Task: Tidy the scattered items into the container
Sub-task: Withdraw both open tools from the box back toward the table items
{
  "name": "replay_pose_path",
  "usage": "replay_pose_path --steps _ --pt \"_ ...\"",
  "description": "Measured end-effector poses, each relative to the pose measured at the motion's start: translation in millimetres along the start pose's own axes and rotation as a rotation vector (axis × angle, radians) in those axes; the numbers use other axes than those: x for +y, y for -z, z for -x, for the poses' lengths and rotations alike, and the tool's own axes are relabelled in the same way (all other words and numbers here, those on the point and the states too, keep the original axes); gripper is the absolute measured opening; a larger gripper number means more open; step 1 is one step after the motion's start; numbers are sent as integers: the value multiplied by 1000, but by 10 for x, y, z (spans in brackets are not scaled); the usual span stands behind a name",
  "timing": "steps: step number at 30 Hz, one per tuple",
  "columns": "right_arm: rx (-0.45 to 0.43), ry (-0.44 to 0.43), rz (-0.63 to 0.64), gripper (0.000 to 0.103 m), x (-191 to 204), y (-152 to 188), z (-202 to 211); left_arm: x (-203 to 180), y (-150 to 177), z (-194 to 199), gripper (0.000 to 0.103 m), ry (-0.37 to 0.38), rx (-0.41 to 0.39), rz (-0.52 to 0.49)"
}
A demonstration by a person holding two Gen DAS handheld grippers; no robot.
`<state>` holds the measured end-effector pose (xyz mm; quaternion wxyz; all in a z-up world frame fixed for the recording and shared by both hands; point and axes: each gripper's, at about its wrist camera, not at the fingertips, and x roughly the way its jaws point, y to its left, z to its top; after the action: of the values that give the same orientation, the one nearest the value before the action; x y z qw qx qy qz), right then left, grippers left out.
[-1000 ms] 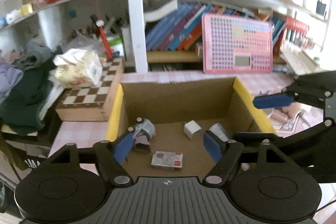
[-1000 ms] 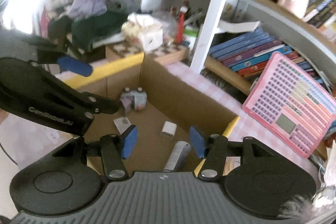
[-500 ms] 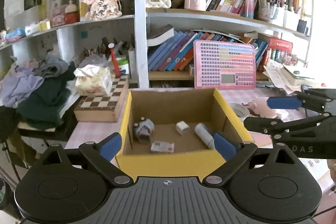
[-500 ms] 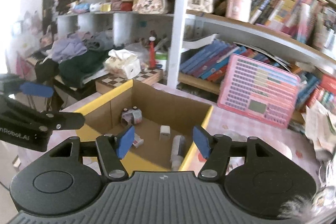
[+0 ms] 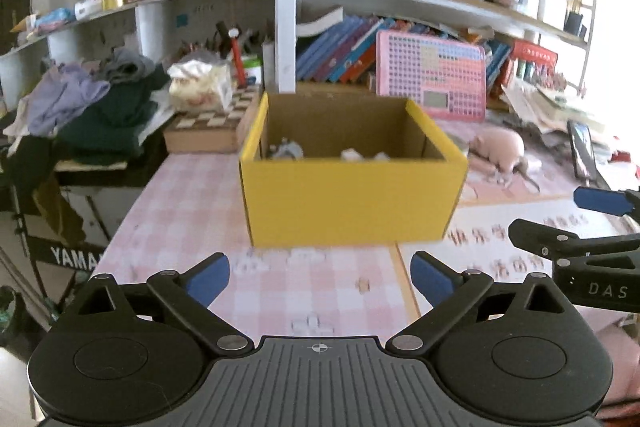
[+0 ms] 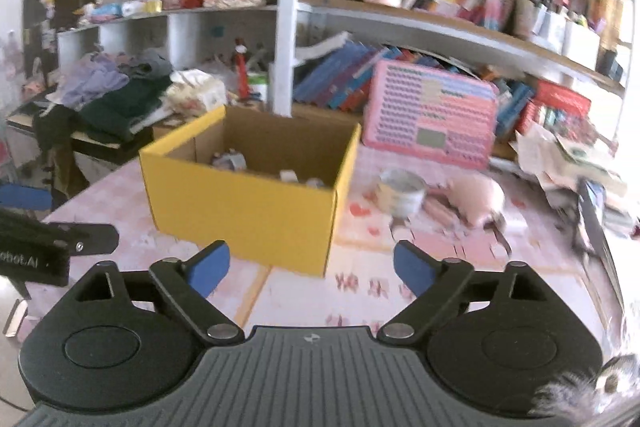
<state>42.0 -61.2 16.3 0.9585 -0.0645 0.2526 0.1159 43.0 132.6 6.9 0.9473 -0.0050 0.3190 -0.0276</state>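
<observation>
1. Left wrist view, bottom of the frame: one left gripper (image 5: 320, 277), its two blue-padded fingers spread wide with nothing between them, over the pink checked surface (image 5: 180, 203).
2. Right wrist view, bottom of the frame: one right gripper (image 6: 310, 267), fingers likewise spread and holding nothing. Seen from the left view at the right edge, its body reads "DAS".
3. Centre of both frames: one yellow cardboard box (image 5: 348, 203) stands open on the surface. Over its rim three small items show: a grey-purple item (image 5: 289, 149) at the left and two whitish ones (image 5: 352, 155) towards the right; what they are is too blurred to tell.
4. Right of the box: one round tin (image 6: 401, 191) and one pale pink plush (image 6: 476, 195) lie on the surface, outside the box.
5. Behind the box: one pink board (image 5: 431, 75) leans upright, and one chessboard case (image 5: 208, 125) lies at the left.
6. Lower left of the left view: white letters "YAMA" (image 5: 74, 259), cut off.
</observation>
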Motion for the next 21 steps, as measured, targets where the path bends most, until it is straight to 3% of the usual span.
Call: replay_pose_path --steps 5,14,21 --pt "70 38 -42 98 -8 145 71 -55 119 46 102 50 39 -6" --pt "89 69 -71 100 -70 266 266 -186 196 118 103 77 39 -27" --pt "101 75 -57 100 -132 348 414 -336 218 166 103 25 41 -78"
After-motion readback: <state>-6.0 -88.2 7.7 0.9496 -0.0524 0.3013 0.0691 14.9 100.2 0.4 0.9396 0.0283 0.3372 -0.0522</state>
